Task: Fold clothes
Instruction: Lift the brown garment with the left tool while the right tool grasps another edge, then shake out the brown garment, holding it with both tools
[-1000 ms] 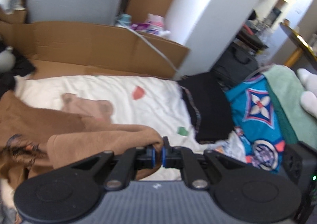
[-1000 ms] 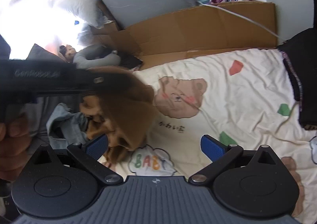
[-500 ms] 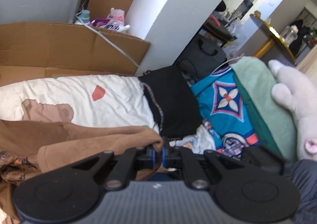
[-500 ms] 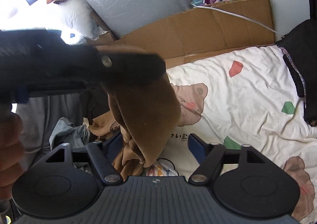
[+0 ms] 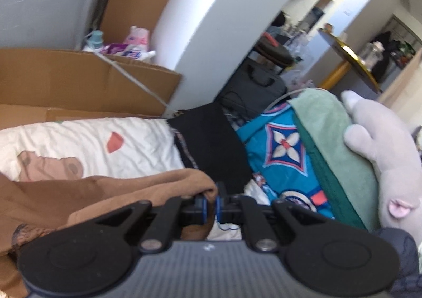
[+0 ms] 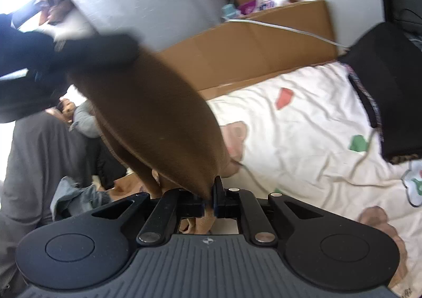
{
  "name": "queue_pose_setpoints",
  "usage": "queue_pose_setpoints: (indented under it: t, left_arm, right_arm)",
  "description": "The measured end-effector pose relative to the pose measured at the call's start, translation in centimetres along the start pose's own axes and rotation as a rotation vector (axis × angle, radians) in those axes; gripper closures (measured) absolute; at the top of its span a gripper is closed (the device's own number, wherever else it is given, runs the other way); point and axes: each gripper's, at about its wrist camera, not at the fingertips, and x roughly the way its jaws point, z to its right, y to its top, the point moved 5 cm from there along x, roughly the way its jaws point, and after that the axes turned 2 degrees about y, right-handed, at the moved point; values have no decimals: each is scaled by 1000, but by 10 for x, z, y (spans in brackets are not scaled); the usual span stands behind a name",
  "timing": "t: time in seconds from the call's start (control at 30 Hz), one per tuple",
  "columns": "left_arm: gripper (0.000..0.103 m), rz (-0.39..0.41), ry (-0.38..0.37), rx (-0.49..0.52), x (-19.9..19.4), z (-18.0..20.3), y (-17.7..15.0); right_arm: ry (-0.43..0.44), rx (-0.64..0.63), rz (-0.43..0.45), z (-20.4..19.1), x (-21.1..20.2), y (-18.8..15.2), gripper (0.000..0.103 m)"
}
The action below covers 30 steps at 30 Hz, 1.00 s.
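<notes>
Left tool is pinching the brown garment at lower center. Right tool, jaws just closing, is clamping the same brown garment hanging at center frame.

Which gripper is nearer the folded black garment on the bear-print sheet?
Left. The left gripper, shut on the brown garment, sits beside the black garment; the right gripper is across the sheet.
</notes>
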Motion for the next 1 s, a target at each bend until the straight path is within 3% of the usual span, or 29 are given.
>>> queue_pose_setpoints:
  t: [0.2, 0.3, 0.37, 0.6, 0.73, 1.0]
  left_arm:
    - [83, -38, 48, -45, -3, -29, -8]
    - [66, -35, 65, -96, -11, -56, -15]
    - [55, -36, 123, -122, -14, -81, -23]
    - [54, -68, 365, -312, -18, -193, -74]
    - [53, -42, 502, -446, -23, -245, -105]
    - [40, -76, 639, -522, -14, -314, -148]
  right_arm:
    - [-71, 17, 0, 25, -5, 2, 100]
    - [-110, 36, -6, 40, -4, 2, 100]
    - [-135, 46, -8, 51, -3, 2, 100]
    - [-210, 73, -2, 87, -6, 7, 100]
    - [-248, 79, 2, 102, -2, 9, 100]
    - [-332, 92, -6, 125, 3, 7, 103]
